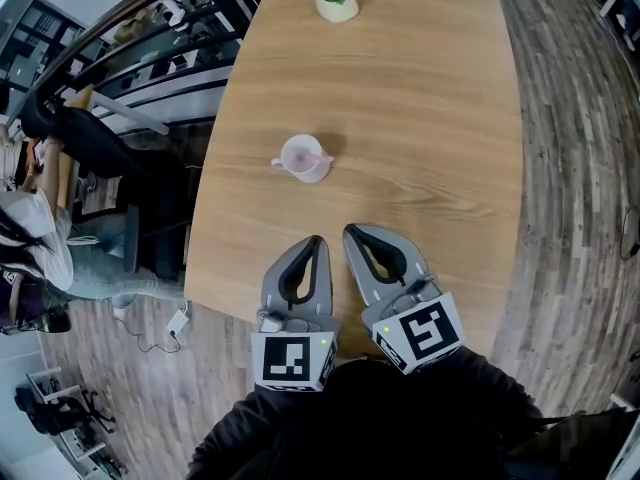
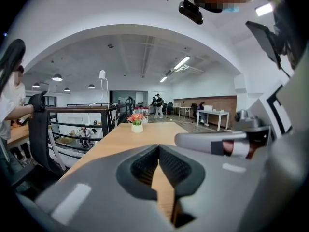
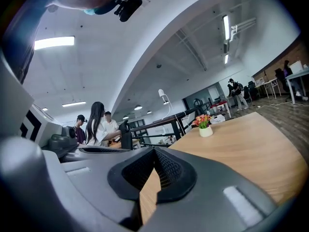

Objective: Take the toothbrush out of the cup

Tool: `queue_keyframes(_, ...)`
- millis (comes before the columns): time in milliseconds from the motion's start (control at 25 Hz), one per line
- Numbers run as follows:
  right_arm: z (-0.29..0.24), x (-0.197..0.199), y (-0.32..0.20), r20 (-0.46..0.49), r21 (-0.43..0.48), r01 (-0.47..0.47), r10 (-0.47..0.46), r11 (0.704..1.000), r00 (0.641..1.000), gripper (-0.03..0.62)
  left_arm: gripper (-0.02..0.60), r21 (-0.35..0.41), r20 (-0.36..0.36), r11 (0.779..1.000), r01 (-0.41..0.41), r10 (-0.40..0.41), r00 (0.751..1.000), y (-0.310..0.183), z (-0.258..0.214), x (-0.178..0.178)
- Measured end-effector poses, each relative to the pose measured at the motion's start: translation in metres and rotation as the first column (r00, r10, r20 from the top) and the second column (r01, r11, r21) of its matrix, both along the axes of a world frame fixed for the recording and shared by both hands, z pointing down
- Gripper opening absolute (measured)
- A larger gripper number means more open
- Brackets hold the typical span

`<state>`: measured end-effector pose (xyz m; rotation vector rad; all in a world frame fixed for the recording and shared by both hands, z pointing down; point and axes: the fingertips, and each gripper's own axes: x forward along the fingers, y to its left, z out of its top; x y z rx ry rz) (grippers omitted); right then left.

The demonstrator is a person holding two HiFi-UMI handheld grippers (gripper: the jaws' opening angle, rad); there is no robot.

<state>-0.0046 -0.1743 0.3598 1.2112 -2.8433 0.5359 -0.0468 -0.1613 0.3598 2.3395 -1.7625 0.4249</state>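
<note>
Both left tongs [image 1: 318, 239] and right tongs [image 1: 349, 231] sit closed, empty; only head view shows the cup [image 1: 303, 158].

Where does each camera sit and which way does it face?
Head view: on the person's head, steeply down at the table, cup and flower pot; left gripper, right gripper and sleeves show.
Left gripper view: rides the left gripper, along its shut jaws across the table; right gripper at right.
Right gripper view: same on the right gripper; left gripper at left.
Shared: flower pot in all three.
</note>
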Motion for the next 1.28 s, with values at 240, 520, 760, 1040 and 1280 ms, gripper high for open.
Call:
queue_keyframes(240,0.008,-0.006,-0.012,-0.012,-0.010,0.006,-0.006,1.000,1.000,0.002,0.008,-0.008,-0.002,1.000,0.016,-0.016,1.000,-0.010,0.007,-0.008)
queue_keyframes(520,0.019,-0.020,-0.022,-0.037,-0.034,0.000,-0.002,0.999,0.999,0.002,0.008,-0.021,-0.028,1.000,0.013,-0.014,1.000,-0.020,0.012,-0.020)
queue_keyframes(760,0.028,-0.035,-0.035,-0.058,-0.043,-0.021,0.019,0.999,0.998,0.002,0.008,-0.033,-0.054,0.999,0.014,-0.016,0.998,-0.030,0.021,-0.040)
queue_keyframes(1040,0.045,-0.044,-0.056,-0.092,-0.076,-0.068,0.061,0.995,0.994,0.002,0.008,-0.063,-0.086,0.998,-0.017,0.011,0.996,-0.050,0.038,-0.053)
queue_keyframes(1280,0.069,-0.050,-0.080,-0.139,-0.110,-0.120,0.105,0.987,0.985,0.002,0.008,-0.108,-0.114,0.993,-0.048,0.036,0.993,-0.073,0.061,-0.061)
